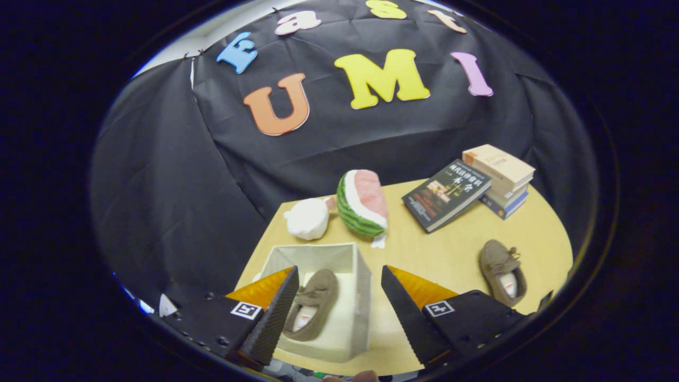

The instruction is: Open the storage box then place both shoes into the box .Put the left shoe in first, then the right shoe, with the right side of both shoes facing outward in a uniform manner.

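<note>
Gripper view: your gripper (337, 307) gapes empty over the box (360, 276); one shoe (313, 302) in, the other (501, 270) waits on the desk (440, 249).

We hang our gripper (339, 297), fingers spread, over the open box (356, 297); bare surface (435, 254) runs to the loose shoe (501, 270), while watermelon toy (363, 204) and books (477, 185) crowd beyond.

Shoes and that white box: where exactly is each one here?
shoe in the box (313, 305), gripper view, on its upper.
shoe on the table (501, 270), gripper view, on its upper.
storage box (362, 297), gripper view, on its right wall.
</note>
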### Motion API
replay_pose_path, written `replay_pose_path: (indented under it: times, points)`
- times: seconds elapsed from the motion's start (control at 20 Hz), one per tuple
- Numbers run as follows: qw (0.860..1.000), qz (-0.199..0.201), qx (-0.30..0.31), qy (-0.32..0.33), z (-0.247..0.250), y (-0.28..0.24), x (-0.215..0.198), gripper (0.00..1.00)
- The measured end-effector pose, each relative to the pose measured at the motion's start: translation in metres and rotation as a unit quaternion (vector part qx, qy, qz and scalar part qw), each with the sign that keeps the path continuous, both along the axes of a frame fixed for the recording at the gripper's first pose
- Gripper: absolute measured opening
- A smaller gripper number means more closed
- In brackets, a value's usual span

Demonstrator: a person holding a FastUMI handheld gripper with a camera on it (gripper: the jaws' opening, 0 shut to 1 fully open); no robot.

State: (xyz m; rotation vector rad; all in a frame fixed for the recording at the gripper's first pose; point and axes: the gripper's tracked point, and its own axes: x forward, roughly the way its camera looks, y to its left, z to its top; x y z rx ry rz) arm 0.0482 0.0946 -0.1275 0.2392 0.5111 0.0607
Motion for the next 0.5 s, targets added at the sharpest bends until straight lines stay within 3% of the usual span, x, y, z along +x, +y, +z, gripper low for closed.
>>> replay_pose_path:
  times: [0.3,0.5]
  points:
    - [0.996,-0.053,-0.067,-0.005,-0.011,-0.164,-0.031,0.95]
    - [0.993,-0.045,-0.096,0.052,-0.072,-0.242,-0.038,0.95]
